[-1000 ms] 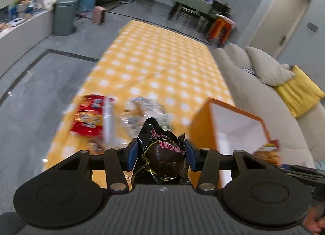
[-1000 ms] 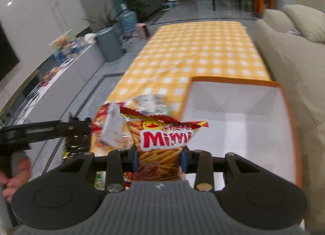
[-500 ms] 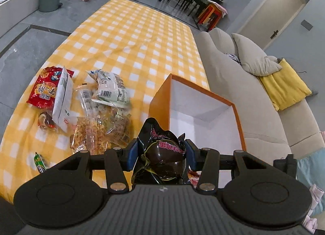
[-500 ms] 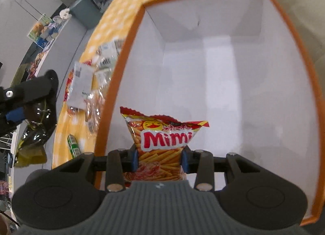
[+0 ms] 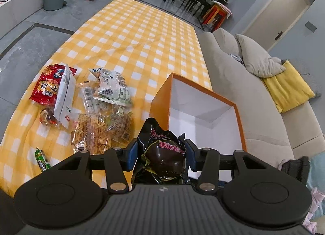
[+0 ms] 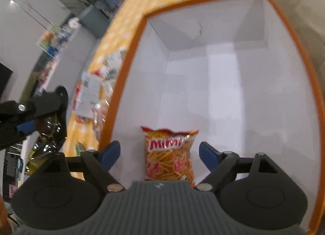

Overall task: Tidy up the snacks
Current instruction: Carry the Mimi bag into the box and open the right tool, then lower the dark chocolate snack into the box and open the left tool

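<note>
Snacks are mostly heaped on the yellow-and-white checked tablecloth, left of the orange box. From the left wrist view: the left gripper has its blue pads pressed against a dark brown glossy packet, a roundish bulge of crinkly foil with pink lettering and twisted ends, held just at the box's near corner. The box is square cardboard, orange outside and plain white inside, open at the top. In the pile there's a red crinkly bag, a flat white pouch with a serrated edge leaning over it, a clear bag with a green-and-white label, a see-through bag of orange crunchy bits, and a small green stick-shaped wrapper lying apart near the cloth's edge. A beige fabric sofa with a yellow cushion runs just beside the table.

Right wrist view, a bit blurry: the right gripper sits over the box interior, its jaws opening, pads well clear of the Mimi packet. That one's a shiny red-and-orange pouch printed with thin sticks, zigzag top edge, between the pads but untouched, inside the box against the white floor. The left gripper and its dark packet show outside the box's left wall.
</note>
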A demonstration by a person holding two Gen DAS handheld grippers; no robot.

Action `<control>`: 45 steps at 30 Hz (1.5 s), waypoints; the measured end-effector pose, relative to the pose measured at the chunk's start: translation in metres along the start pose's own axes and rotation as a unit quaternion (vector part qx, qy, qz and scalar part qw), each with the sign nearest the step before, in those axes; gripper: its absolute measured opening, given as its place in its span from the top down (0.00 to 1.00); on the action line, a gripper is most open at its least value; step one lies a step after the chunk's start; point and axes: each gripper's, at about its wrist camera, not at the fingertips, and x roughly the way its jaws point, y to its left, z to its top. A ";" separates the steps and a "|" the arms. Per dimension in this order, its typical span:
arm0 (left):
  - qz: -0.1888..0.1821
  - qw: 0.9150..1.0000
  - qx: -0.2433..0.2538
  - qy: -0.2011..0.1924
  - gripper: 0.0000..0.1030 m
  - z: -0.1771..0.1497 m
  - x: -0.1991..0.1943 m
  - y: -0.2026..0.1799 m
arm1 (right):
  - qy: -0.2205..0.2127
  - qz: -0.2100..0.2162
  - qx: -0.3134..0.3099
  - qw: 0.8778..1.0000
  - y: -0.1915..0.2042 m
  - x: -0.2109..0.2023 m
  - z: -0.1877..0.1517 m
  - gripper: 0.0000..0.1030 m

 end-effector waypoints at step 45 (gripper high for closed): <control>0.010 0.994 0.077 0.071 0.47 -0.029 0.068 -0.080 | -0.110 -0.098 0.017 0.989 -0.049 -0.077 0.012 0.97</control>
